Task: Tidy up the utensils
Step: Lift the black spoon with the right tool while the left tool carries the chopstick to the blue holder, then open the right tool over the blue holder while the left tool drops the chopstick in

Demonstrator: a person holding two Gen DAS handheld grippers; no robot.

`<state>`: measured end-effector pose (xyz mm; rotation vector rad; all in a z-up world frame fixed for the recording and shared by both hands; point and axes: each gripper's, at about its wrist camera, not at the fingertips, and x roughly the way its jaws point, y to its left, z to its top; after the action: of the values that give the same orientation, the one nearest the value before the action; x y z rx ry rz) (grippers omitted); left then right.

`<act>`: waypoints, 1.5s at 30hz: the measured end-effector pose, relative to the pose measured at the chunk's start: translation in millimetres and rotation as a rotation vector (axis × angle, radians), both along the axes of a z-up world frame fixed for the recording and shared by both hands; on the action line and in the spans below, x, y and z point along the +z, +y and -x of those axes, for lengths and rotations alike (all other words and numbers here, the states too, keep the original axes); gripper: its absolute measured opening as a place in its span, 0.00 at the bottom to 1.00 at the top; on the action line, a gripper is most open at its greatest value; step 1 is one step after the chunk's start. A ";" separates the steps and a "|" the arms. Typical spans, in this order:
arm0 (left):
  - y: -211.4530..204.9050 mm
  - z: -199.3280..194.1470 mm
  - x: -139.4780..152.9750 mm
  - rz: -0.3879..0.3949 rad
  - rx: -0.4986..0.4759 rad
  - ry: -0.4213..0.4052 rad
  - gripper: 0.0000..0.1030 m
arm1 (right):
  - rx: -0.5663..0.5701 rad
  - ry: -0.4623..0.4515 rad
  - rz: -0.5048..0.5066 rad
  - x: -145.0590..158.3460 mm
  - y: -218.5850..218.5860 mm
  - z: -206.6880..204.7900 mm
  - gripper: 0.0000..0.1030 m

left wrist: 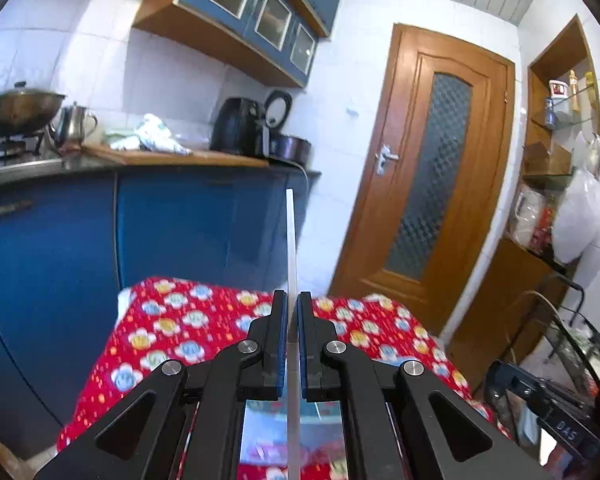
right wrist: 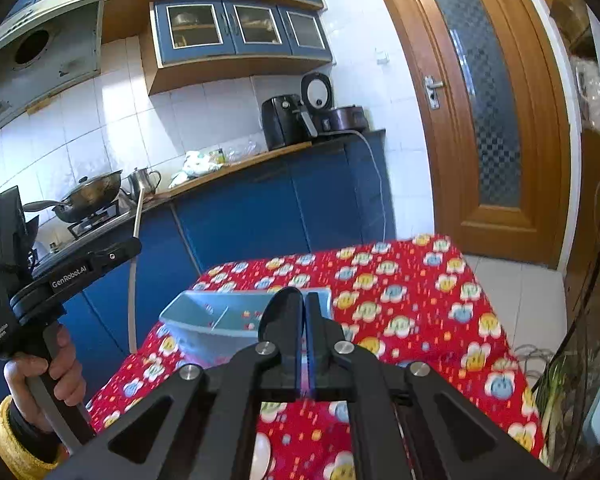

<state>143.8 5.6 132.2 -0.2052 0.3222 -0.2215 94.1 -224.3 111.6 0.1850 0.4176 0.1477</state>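
1. Two grippers up: our left gripper (left wrist: 293,308) is clamped on a pale chopstick (left wrist: 290,240) pointing upward.
2. Our right gripper (right wrist: 303,308) pinches a black spoon (right wrist: 281,314) above the blue tray (right wrist: 204,316) on the red cloth (right wrist: 420,288).

Both cameras sit right behind their own black two-finger grippers, so we're looking forward along the fingers in each view. The left wrist view is tilted up a bit, facing the blue lower kitchen cabinets (left wrist: 172,232) and the brown wooden door with the patterned glass panel (left wrist: 432,176), with the table in the red flowered cloth (left wrist: 188,328) close underneath. The right wrist view sits further right and a little farther back, so we catch the left gripper (right wrist: 134,240) at its left edge. Both share the blue cabinets (right wrist: 260,216), the door (right wrist: 484,100), the red cloth (right wrist: 400,280) and the black appliance on the counter (left wrist: 236,126) (right wrist: 282,122).
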 end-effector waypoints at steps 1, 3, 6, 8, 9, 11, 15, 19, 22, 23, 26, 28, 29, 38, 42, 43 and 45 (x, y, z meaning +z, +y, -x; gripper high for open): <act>0.6 -4.3 -0.3 0.006 0.008 -0.009 0.04 | -0.001 -0.010 0.011 1.9 1.4 -4.5 0.03; 1.4 -13.1 -1.0 0.018 0.021 -0.024 0.04 | 0.000 -0.021 0.027 5.0 3.8 -12.9 0.03; 1.6 -26.1 -3.2 0.034 0.040 -0.041 0.04 | -0.011 -0.043 0.059 7.8 7.2 -27.0 0.03; 0.7 -33.5 -4.6 0.042 0.050 -0.051 0.04 | -0.020 -0.055 0.075 9.8 9.1 -36.0 0.03; 0.1 -37.2 -6.0 0.043 0.056 -0.055 0.04 | -0.027 -0.065 0.089 10.3 10.9 -42.2 0.03; -1.1 -42.1 -10.3 0.047 0.063 -0.062 0.04 | -0.038 -0.081 0.119 10.1 14.9 -50.3 0.03; -5.0 -52.8 -24.7 0.025 0.059 -0.062 0.04 | -0.060 -0.113 0.194 1.6 23.2 -70.6 0.03; -8.4 -59.0 -42.5 -0.010 0.054 -0.068 0.04 | -0.094 -0.133 0.246 -11.7 26.5 -89.2 0.03; -8.4 -60.0 -50.5 -0.019 0.055 -0.081 0.04 | -0.129 -0.174 0.309 -19.5 29.7 -95.5 0.03; -8.7 -60.3 -52.4 -0.022 0.054 -0.084 0.04 | -0.145 -0.192 0.335 -23.1 31.4 -97.8 0.03; -10.3 -62.2 -58.8 -0.032 0.043 -0.079 0.04 | -0.150 -0.200 0.366 -31.2 32.9 -102.1 0.03; -11.5 -63.9 -62.6 -0.033 0.035 -0.066 0.04 | -0.133 -0.194 0.373 -37.3 35.0 -103.0 0.03; -11.7 -65.0 -64.2 -0.030 0.035 -0.059 0.04 | -0.127 -0.191 0.373 -38.4 35.3 -103.4 0.03; -5.4 -66.3 -68.4 0.002 0.043 -0.024 0.14 | -0.068 -0.155 0.262 -40.5 29.6 -101.0 0.09; -7.8 -63.9 -67.1 -0.004 0.035 -0.014 0.21 | -0.053 -0.138 0.221 -39.4 26.6 -100.2 0.13; -8.7 -62.8 -66.1 -0.007 0.032 -0.011 0.25 | -0.051 -0.135 0.218 -38.9 26.5 -99.8 0.14; -9.9 -59.0 -63.0 -0.008 0.026 -0.009 0.28 | -0.050 -0.132 0.205 -37.3 25.5 -98.0 0.15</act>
<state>202.7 -4.3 69.2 -0.2006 0.3109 -0.1951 192.1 -198.8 74.3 -0.0164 0.2938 0.0666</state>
